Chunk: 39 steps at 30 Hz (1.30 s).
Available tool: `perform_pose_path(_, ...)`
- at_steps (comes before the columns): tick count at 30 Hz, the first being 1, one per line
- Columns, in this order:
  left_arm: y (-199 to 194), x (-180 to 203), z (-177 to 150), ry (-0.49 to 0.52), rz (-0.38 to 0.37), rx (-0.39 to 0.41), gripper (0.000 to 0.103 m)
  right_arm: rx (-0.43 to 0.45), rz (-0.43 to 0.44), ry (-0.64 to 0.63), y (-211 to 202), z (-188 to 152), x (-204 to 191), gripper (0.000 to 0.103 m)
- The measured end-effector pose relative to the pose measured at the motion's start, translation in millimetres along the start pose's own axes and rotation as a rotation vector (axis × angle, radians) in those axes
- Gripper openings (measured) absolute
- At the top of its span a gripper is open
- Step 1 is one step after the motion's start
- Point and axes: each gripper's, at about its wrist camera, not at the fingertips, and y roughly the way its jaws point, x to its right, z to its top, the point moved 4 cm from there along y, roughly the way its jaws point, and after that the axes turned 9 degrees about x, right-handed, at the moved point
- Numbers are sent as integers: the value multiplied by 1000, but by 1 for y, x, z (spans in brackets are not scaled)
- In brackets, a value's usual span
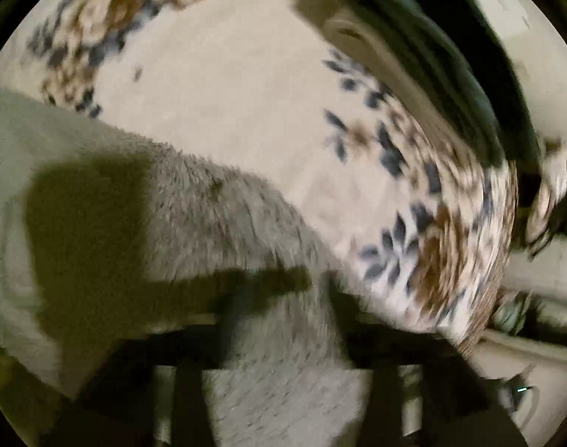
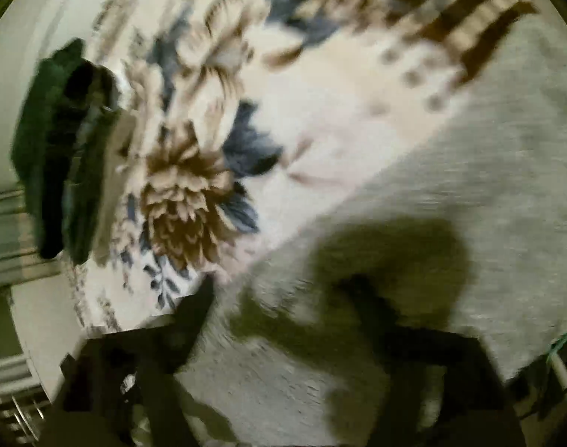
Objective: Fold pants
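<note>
Left wrist view: the grey pants (image 1: pixel 194 231) lie on the floral bedspread (image 1: pixel 246 85), their long axis running from the left edge toward the bottom centre, directly beneath the left gripper (image 1: pixel 279 298). Its fingers stand apart over the fabric, grasping nothing. A dark garment (image 1: pixel 432 56) sits at the far right corner. Right wrist view: heavy motion blur. The pants (image 2: pixel 451 193) fill the lower right; their edge runs diagonally. The right gripper (image 2: pixel 283 298) hangs over that edge, fingers spread, apparently empty. Both grippers appear equally near.
</note>
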Motion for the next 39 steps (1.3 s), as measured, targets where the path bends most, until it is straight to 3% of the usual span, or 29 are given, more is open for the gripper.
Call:
perform_pose_path(1,-7,6,-10,51,9,10,87,36,-7,8,-17,-1,19,85)
perform_pose_path(7,-3,43,-84,191,-9,-63,87,203,-168,198,-96,2,171,85)
perform_pose_path(10,23,64,-123,241,-4,-140,87,223,-123,318,-97,10,231,85)
perform_pose_path(13,46,83,-150,315,15,-162,87,218,-32,345,-79,22,258,85)
perform_pose_path(17,72,93,-166,420,73,-169,87,233,110,420,-57,35,267,85)
perform_pose_path(18,77,93,-166,434,91,-170,87,259,135,428,-59,38,267,80)
perform_pose_path(19,81,93,-165,443,99,-169,89,312,151,425,-66,41,266,70)
perform_pose_path(20,84,93,-163,445,96,-167,91,346,160,412,-70,44,262,48)
perform_pose_path(21,85,94,-161,441,88,-166,94,364,170,399,-75,46,259,40)
perform_pose_path(23,89,95,-158,419,69,-172,103,362,198,381,-75,49,257,40)
perform_pose_path(25,95,95,-155,396,69,-172,103,302,211,390,-58,51,262,42)
perform_pose_path(26,97,96,-154,390,83,-166,103,284,208,397,-52,50,264,52)
perform_pose_path(27,99,98,-154,387,99,-158,103,276,229,401,-49,47,267,56)
perform_pose_path(31,106,110,-159,424,191,-125,103,291,288,382,-46,54,258,56)
perform_pose_path(33,107,114,-158,414,209,-127,103,312,262,366,-48,58,252,28)
perform_pose_path(34,109,120,-158,410,215,-133,103,327,247,372,-52,59,251,22)
perform_pose_path(37,101,140,-156,384,181,-123,103,372,234,381,-70,63,243,19)
perform_pose_path(39,86,144,-151,362,153,-98,103,395,218,317,-88,61,224,19)
